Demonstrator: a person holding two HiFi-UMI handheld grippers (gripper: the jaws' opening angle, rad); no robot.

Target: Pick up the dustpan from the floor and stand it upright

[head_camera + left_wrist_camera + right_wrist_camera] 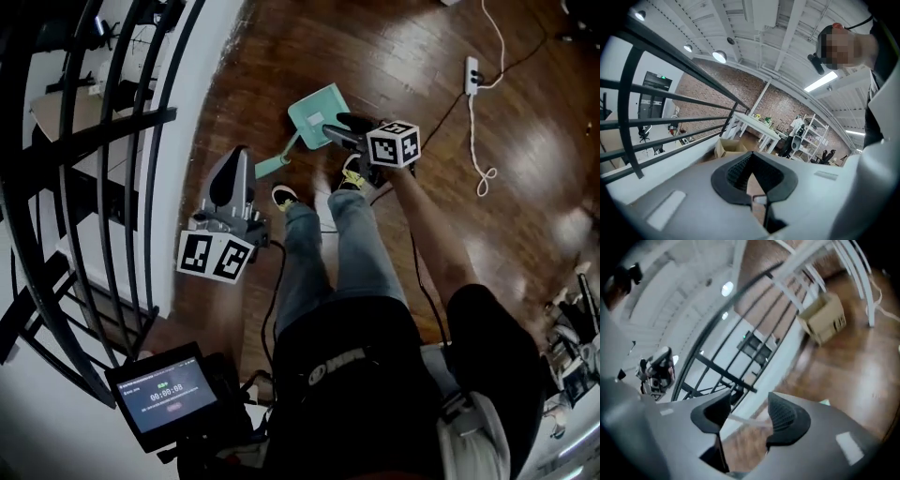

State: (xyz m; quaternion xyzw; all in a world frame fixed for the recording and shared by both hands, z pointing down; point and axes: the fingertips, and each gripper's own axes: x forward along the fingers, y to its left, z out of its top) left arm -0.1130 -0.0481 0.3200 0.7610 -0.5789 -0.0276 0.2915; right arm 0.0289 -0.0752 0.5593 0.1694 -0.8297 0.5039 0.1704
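**Location.** The dustpan (314, 108) sat at the upper centre of the head view, over the wooden floor (422, 56). I could not tell whether it lay flat on the boards or was tipped off them. Its hollow face was turned up toward the camera.

**Orientation.** Its long axis ran on a diagonal. The pan was at the upper right end, and the handle (275, 165) reached down toward the lower left. The wide lip faced the upper right.

**Tools.** In the head view my right tool (336, 129) overlapped the pan's right-hand side. In the right gripper view its jaws stood apart. Only a pale, blurred streak crossed the gap, and I could not identify it, so I recorded no grip. My left tool (239, 155) hung near the handle's lower end. Its jaws were closed tip to tip with nothing between them.

**Handling.** I judged the dustpan to be thin moulded plastic: light, fairly stiff, smooth enough to slip, and not fragile. The pan wall would likely flex under a pinch. In my judgement the better hold was the narrow handle, close to where it joins the pan, so that the pan would not swing. Standing it upright would call for bringing the handle round to point up.
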